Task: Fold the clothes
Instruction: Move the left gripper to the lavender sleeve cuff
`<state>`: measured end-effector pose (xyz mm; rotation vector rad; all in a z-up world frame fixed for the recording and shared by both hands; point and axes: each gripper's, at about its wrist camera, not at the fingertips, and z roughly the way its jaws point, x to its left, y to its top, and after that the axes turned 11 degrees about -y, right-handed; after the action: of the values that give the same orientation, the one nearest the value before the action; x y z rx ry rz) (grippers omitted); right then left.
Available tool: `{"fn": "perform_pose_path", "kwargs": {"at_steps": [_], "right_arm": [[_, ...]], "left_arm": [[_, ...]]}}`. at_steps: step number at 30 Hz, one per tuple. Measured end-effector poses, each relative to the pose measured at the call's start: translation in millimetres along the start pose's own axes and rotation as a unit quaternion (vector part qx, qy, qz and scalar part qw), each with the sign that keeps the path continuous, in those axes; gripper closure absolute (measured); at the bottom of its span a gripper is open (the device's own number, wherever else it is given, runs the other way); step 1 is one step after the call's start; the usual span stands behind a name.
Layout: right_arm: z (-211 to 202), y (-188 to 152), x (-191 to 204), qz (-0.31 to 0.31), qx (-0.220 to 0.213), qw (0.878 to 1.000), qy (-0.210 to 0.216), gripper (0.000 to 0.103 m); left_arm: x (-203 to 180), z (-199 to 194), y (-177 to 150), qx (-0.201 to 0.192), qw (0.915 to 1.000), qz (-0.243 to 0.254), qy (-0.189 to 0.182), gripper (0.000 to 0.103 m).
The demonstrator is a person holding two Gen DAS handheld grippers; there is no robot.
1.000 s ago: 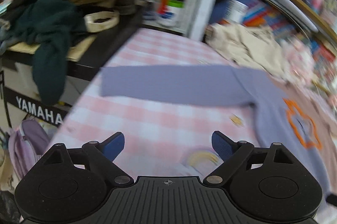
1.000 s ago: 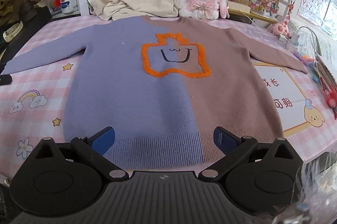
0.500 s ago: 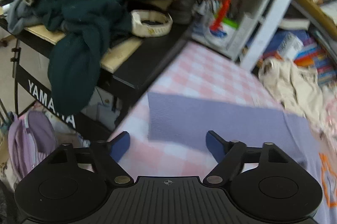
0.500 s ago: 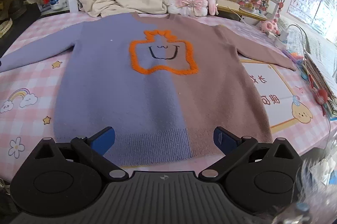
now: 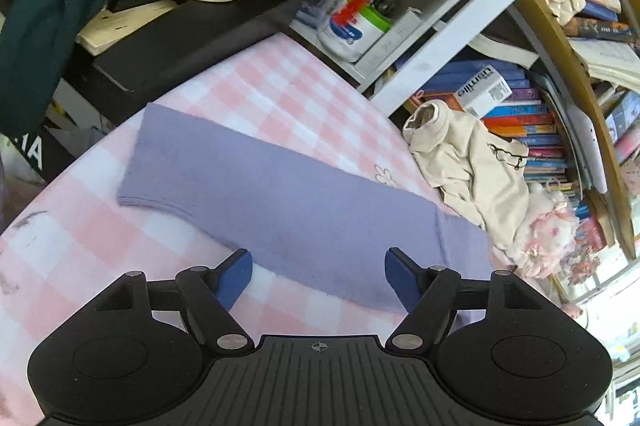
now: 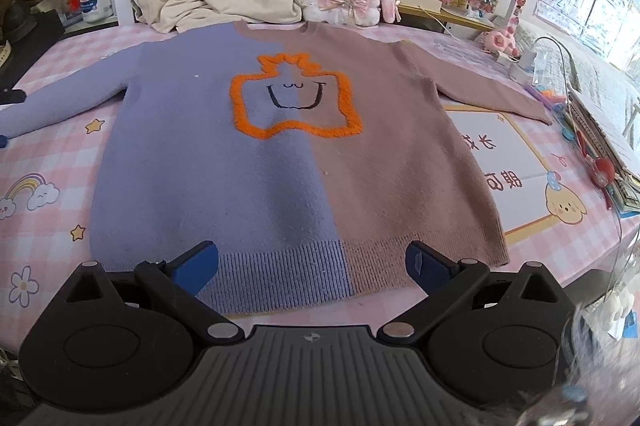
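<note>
While the sweater [image 6: 304,154] lies flat, the left gripper [image 5: 318,278] straddles its sleeve [image 5: 280,210] with jaws narrowing, unpinched, and the right gripper [image 6: 312,266] gapes empty above the hem [image 6: 288,274].

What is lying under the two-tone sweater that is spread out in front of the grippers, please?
Under the sweater lies a pink checked cloth printed with stars and a rainbow, showing all around it. A white printed panel runs under its brown edge. Whatever else the body covers cannot be seen.

The picture's left edge cuts off the sweater's [image 6: 248,162] purple sleeve cuff [image 6: 8,124] in the right wrist view.
</note>
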<state>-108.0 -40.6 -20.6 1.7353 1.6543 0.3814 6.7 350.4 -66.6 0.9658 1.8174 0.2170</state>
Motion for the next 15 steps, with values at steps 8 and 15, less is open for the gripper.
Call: {"fn": "perform_pose_path", "kwargs": {"at_steps": [8,15], "right_arm": [[1.8,0.3,-5.9,0.013,0.003,1.000,-0.008,0.002],[3.5,1.4,-3.5,0.006,0.005,1.000,-0.007,0.002]], "left_arm": [[21.5,-18.2,22.3,-0.046,0.9956,-0.005,0.081,0.030],[25.2,-18.7,25.9,-0.052,0.9903,0.051,0.119,0.030]]}}
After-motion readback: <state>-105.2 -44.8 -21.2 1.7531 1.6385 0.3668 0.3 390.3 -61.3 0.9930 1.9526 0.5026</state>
